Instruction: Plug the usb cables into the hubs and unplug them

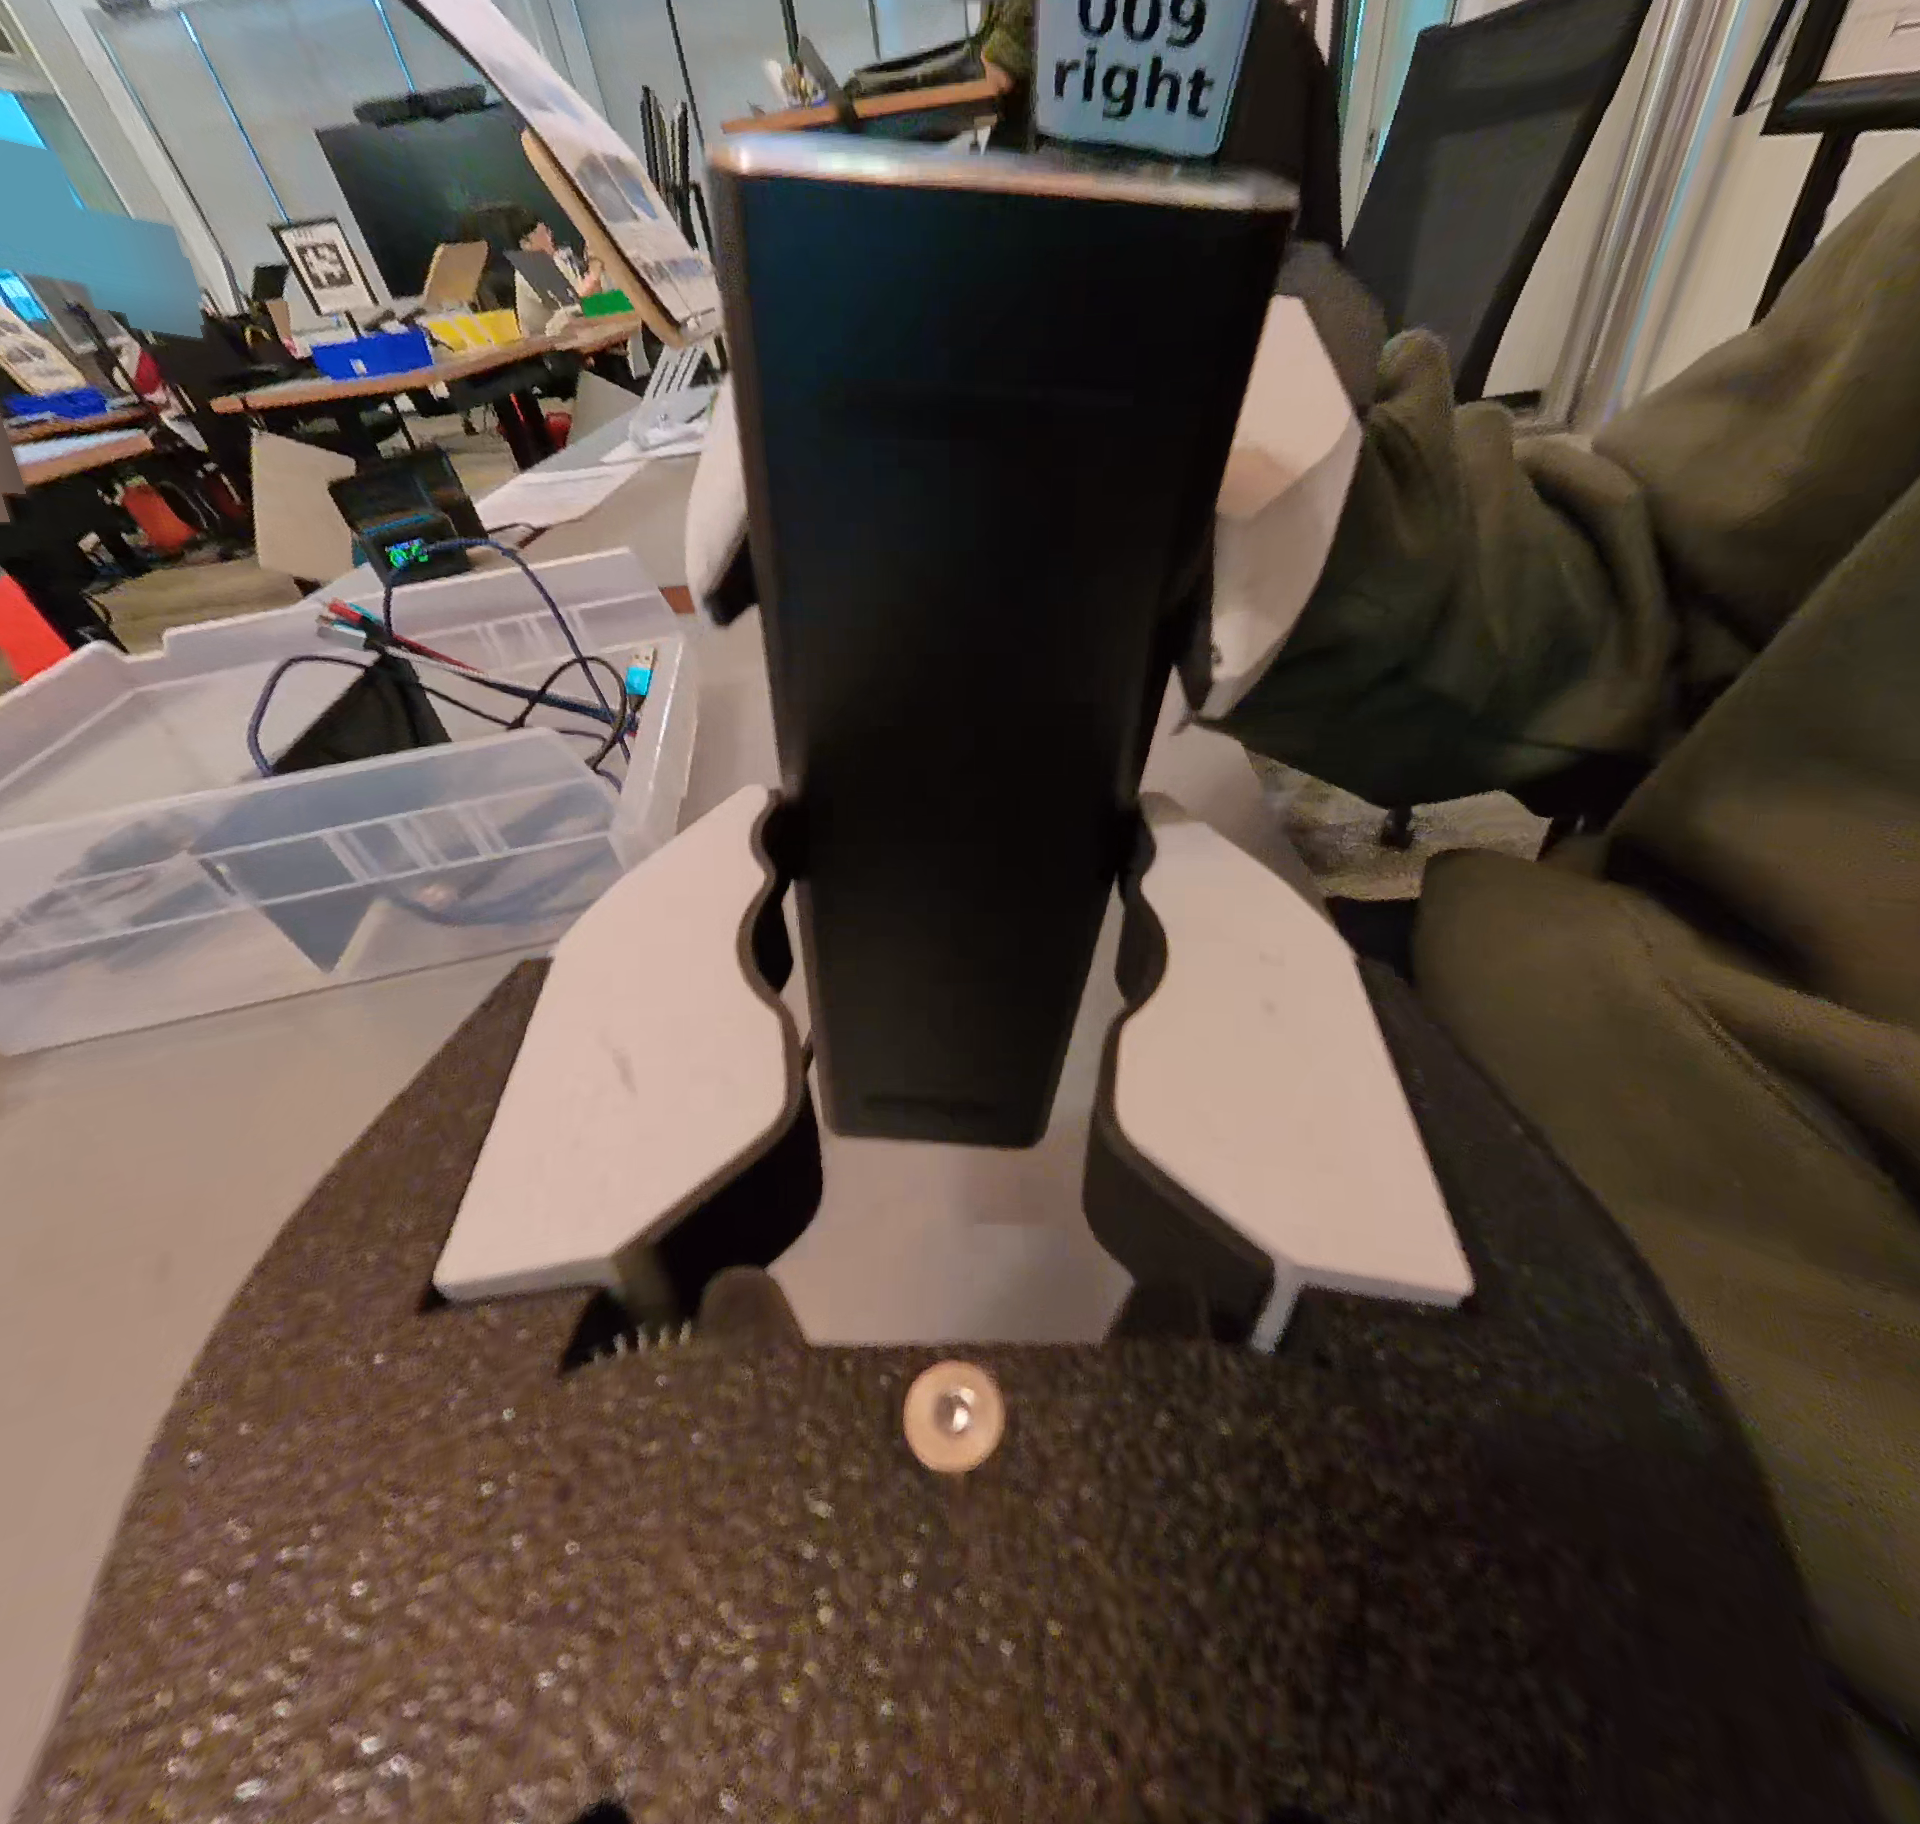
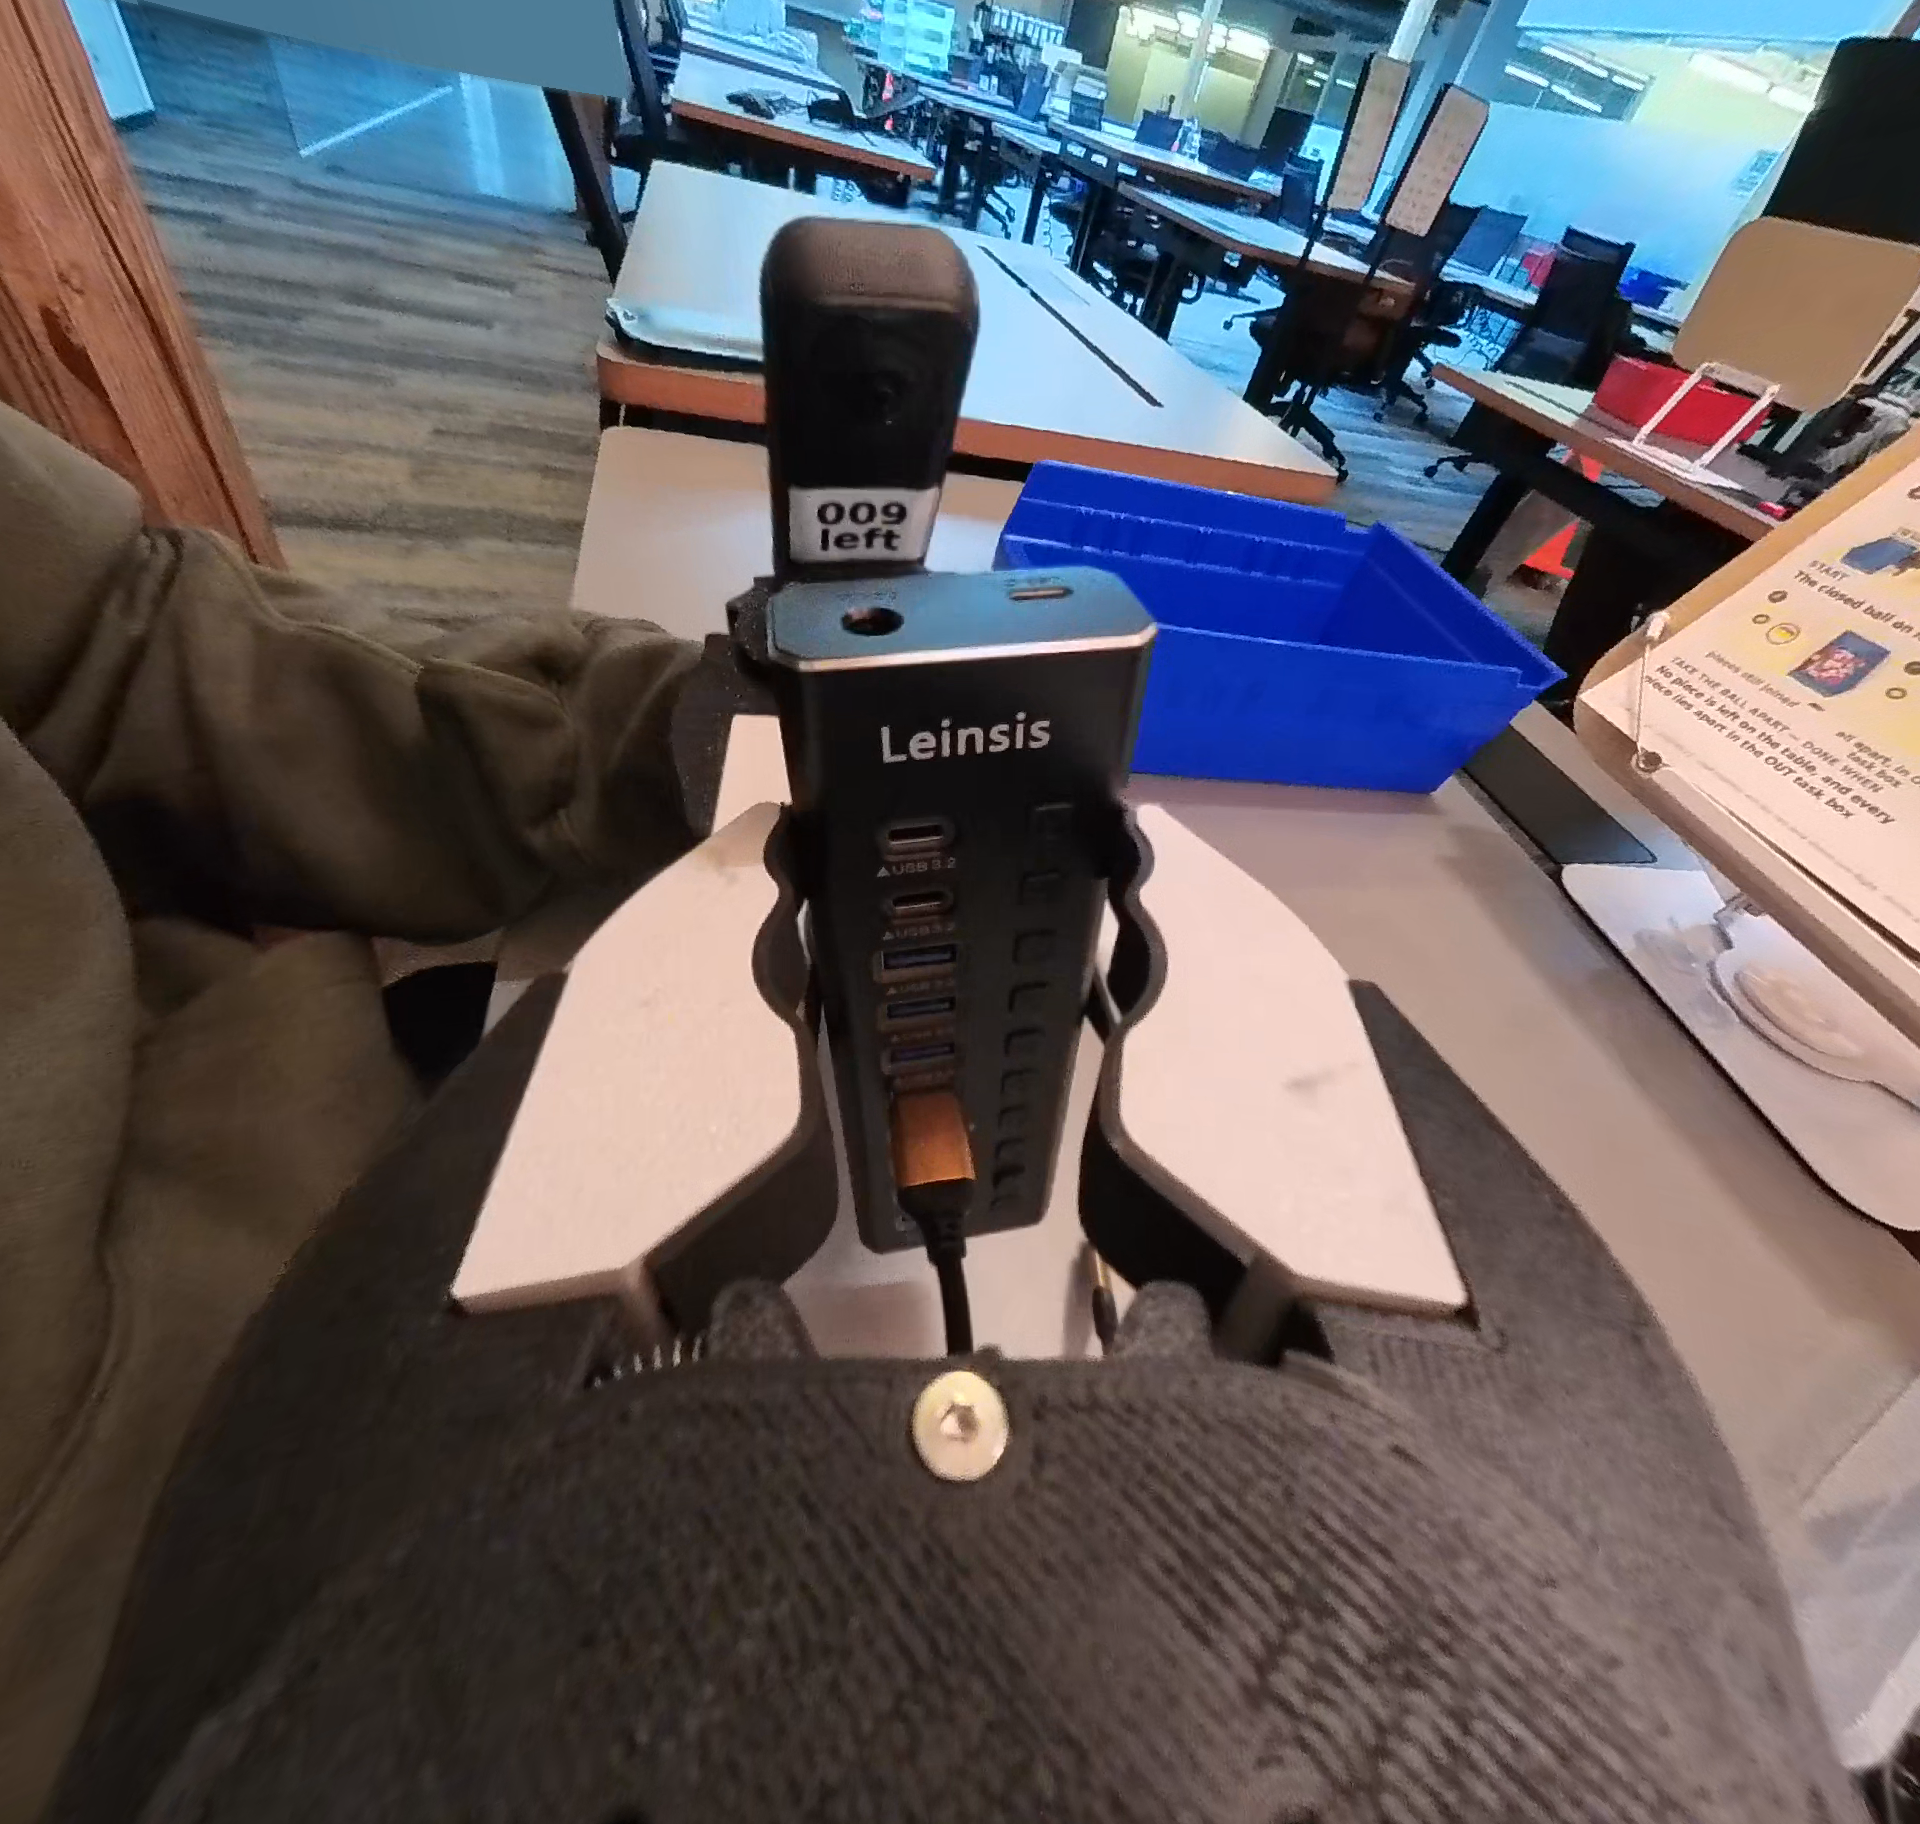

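**Left side.** A clear plastic tray (image 1: 665, 631) sits on the table (image 1: 156, 1203) well to the left of my left gripper (image 1: 956, 839). It holds a loose tangle of spare USB cables (image 1: 436, 673), one of them ending in a light blue plug (image 1: 639, 678). A second clear bin (image 1: 312, 839) stands just in front of the tray. Its contents are too blurred to identify.

**Centre.** The USB hub (image 1: 987, 527) is clamped between my left fingers, which press on its two long edges. From this side I see only its plain black back. Its long axis runs straight away from me.

**Right side.** My right gripper (image 2: 956, 829) pinches the same hub from the opposite end, with the port face turned toward it. A gold USB plug (image 2: 932, 1140) is seated in the port closest to my right gripper. Its black cable (image 2: 956, 1286) trails back between my right fingers.

**Next move (judgement only).** Unplugging depends on this layout. The plug lies at the right-gripper end, so my right gripper is the nearer one to release and take it while the left gripper holds the hub steady.

A blue bin (image 2: 1299, 725) stands beyond the hub to the right. I can see nothing inside it.
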The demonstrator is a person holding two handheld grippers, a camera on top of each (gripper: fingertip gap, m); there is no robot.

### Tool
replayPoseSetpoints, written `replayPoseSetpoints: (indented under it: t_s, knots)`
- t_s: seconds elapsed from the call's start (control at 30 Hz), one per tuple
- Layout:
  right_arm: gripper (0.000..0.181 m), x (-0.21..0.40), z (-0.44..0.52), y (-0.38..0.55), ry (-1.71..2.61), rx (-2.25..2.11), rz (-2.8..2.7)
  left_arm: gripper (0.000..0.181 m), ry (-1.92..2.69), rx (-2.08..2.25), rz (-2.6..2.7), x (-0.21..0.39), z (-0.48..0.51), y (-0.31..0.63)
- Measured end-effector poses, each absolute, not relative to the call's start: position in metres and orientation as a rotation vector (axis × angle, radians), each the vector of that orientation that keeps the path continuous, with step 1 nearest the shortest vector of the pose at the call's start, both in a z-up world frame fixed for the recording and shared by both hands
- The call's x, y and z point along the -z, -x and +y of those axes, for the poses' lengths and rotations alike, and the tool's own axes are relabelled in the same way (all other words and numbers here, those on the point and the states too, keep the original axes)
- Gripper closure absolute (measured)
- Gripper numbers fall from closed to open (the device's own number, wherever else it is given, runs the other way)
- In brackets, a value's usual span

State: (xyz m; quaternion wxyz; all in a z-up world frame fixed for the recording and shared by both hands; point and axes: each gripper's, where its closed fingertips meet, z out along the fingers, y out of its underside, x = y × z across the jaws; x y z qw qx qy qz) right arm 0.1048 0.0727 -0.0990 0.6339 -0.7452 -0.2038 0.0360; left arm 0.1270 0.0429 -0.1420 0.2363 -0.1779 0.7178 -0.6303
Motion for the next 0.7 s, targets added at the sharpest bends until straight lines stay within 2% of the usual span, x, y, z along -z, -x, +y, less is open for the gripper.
replayPoseSetpoints:
  t_s: [0.4,0.7]
  knots:
    - [0.124,0.094,0.069,-0.115,1.693,-0.091,-0.423,0.124,0.575,1.684,2.001,0.156,0.040,-0.137]
    - [0.124,0.090,0.069,-0.115,1.668,-0.142,-0.388,0.121,0.608,1.811,1.950,0.152,0.036,-0.138]
